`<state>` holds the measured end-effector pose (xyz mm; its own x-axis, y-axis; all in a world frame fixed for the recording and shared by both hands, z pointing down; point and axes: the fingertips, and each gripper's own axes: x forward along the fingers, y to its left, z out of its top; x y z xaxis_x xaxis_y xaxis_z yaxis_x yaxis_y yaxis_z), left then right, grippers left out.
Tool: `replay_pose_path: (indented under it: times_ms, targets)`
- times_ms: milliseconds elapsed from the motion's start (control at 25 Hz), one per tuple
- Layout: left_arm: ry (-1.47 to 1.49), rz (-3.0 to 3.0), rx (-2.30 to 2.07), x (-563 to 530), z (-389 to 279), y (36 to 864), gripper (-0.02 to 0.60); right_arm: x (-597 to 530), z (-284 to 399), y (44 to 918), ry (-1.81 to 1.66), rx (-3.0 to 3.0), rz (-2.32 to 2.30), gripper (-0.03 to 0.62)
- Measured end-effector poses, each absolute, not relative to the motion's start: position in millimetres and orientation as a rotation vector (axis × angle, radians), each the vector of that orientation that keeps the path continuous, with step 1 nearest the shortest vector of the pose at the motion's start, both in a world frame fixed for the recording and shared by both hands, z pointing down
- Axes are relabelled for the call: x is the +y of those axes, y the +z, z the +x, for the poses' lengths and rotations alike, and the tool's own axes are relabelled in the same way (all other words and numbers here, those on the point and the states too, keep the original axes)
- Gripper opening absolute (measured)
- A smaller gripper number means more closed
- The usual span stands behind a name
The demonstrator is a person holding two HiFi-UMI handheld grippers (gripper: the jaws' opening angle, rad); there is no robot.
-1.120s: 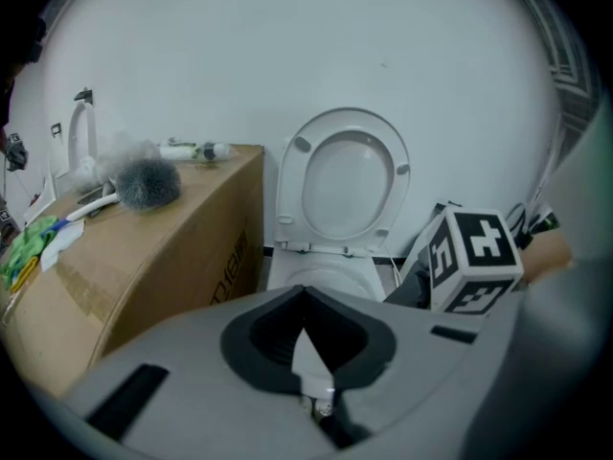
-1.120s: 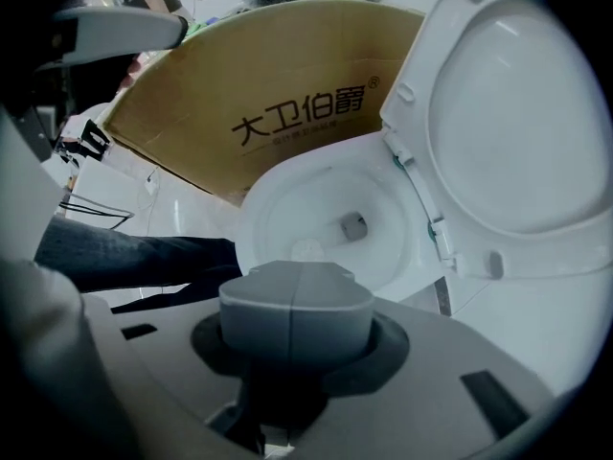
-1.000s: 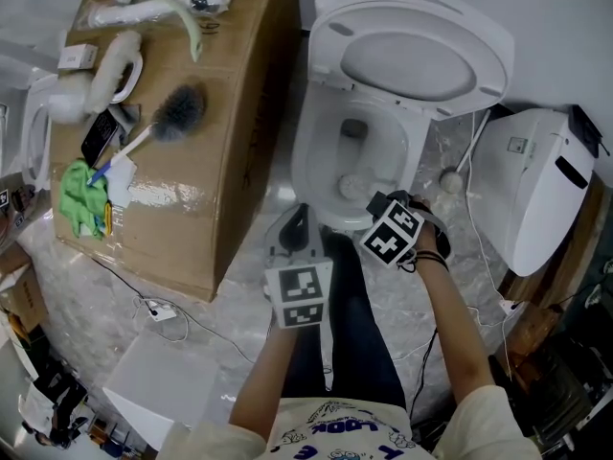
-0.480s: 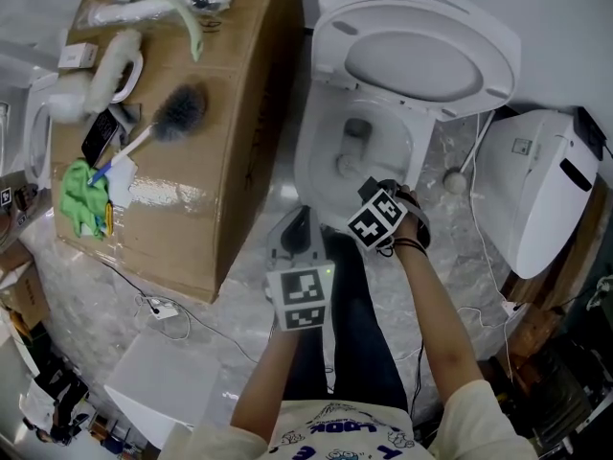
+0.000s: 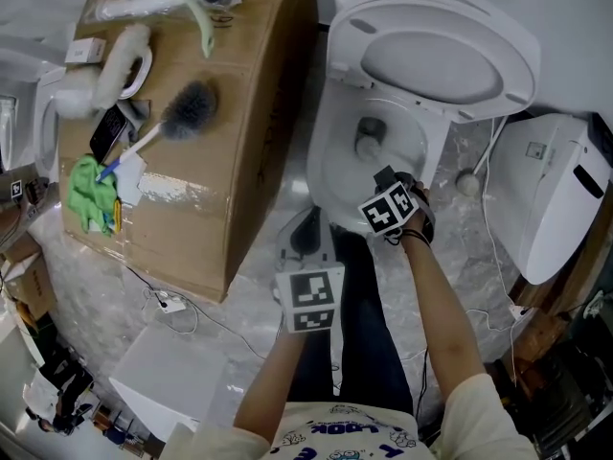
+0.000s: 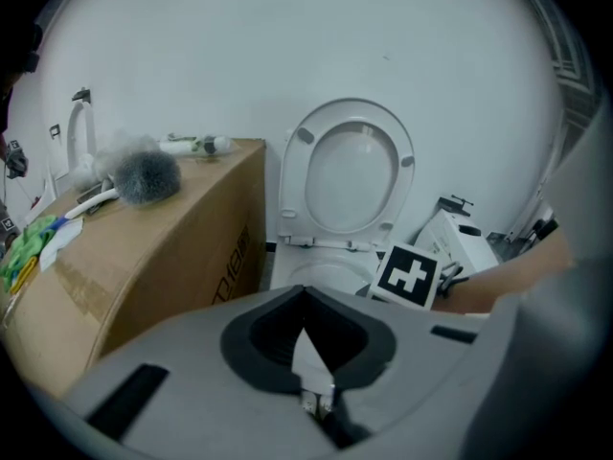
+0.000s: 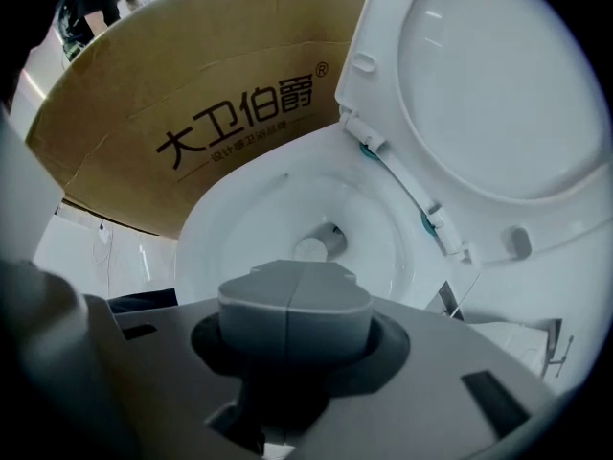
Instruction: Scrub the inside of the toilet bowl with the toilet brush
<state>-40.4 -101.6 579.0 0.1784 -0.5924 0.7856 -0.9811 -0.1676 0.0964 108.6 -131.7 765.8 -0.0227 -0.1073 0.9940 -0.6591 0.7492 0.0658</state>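
Note:
The white toilet (image 5: 337,175) stands with seat and lid up, its bowl (image 7: 287,223) bare. My right gripper (image 5: 384,180) hangs over the bowl's front rim, and its own view shows that gripper (image 7: 292,278) shut with nothing held, aimed at the drain. The toilet brush (image 5: 188,109), a grey bristle head on a white handle, lies on the cardboard box (image 5: 254,123). It also shows in the left gripper view as the brush (image 6: 144,175). My left gripper (image 5: 305,223) is low in front of the toilet base, shut and holding nothing (image 6: 305,295).
The box also carries a green cloth (image 5: 89,195), a fluffy white brush (image 5: 117,57) and a green curved tool (image 5: 201,17). A second white toilet unit (image 5: 551,190) stands to the right. A white-handled tool (image 5: 471,175) and cables lie on the plastic-covered floor.
My right gripper has moved from beside the bowl's front right to over its front rim. The left gripper has hardly moved. The head view has shifted slightly.

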Motion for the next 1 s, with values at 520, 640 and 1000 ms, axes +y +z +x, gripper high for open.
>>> replay_pose_path:
  times_ms: [520, 640, 1000]
  targets:
    - [0.823, 1.853, -1.486, -108, -47, 576, 0.002, -146, 115, 760, 0.616, -1.545, 0.811, 0.164]
    - [0.82, 1.861, -1.487, -109, -46, 573, 0.002, -141, 115, 745, 0.636, -1.551, 0.848, 0.164]
    - [0.776, 1.877, -1.507, -116, -43, 547, 0.0, -124, 129, 665, 0.731, -1.59, 0.999, 0.164]
